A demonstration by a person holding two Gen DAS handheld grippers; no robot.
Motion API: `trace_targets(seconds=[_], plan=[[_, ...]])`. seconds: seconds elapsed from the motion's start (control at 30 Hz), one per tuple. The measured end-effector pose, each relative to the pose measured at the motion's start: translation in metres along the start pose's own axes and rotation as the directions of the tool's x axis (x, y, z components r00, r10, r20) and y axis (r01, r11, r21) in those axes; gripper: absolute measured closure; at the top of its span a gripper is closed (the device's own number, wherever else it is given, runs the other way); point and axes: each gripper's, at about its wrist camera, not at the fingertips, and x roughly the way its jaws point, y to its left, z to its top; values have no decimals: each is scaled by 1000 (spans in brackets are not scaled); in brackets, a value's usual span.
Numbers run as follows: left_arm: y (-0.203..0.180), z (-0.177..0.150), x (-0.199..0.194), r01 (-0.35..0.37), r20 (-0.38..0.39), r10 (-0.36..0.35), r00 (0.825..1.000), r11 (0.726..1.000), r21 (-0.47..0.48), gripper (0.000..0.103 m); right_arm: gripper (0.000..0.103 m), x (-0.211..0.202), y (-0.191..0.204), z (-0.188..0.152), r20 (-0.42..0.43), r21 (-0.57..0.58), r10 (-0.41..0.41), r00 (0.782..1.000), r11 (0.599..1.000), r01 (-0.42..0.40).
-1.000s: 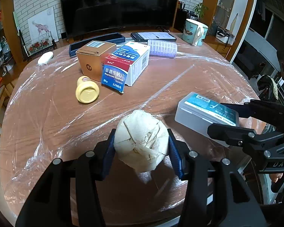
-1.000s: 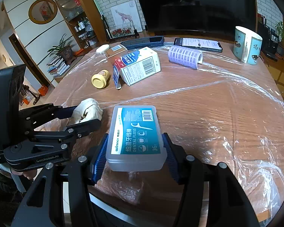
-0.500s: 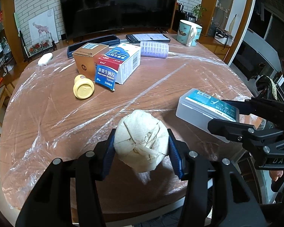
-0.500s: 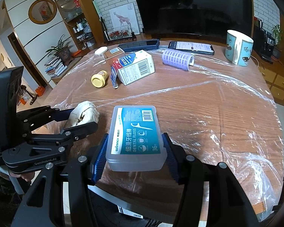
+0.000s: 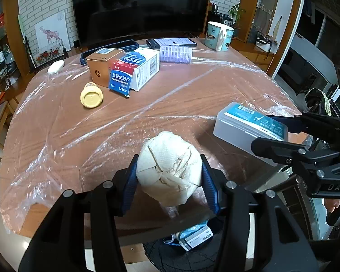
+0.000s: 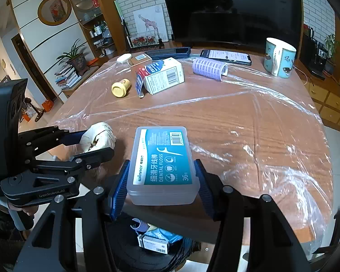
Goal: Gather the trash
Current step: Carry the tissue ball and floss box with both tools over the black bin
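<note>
Left wrist view: the left gripper (image 5: 168, 179) has its blue pads clenched on a crumpled paper wad (image 5: 170, 166), held above the near edge of the table (image 5: 192, 95). The wad is roughly round, with no clear long axis. Below it, past the table's edge, sits a black bin (image 5: 170, 256) with a small carton already inside. To the right, the right gripper (image 5: 281, 133) grips a floss box (image 5: 247, 124) just beside the wad, the two apart; the box's far end pokes out over the table.

In the right wrist view the right gripper (image 6: 162, 181) pinches the floss box (image 6: 163, 158) by its long sides, label up, so its long axis runs straight along the fingers, away from the camera toward the table's middle. The near end of the box overhangs the table's edge, above the bin (image 6: 147, 253). The left gripper (image 6: 91, 144) and the wad (image 6: 99, 136) show at the left, also near the edge.

The near half of the table, under wrinkled clear film, is bare wood with free room. The far half carries a pill box (image 5: 136, 70), a brown box (image 5: 104, 64), a yellow bottle (image 5: 91, 95), a curler (image 5: 175, 54), a phone (image 5: 171, 42) and a mug (image 5: 218, 36), all well apart from both grippers.
</note>
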Motion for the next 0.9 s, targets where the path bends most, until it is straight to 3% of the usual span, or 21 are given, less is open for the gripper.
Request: trace_targets(seconds=[0.9], plan=[[-30, -33, -21, -2, 3, 2, 1000, 1000, 24, 51, 49, -32, 7, -49, -13, -11, 13, 1000, 1000, -13]])
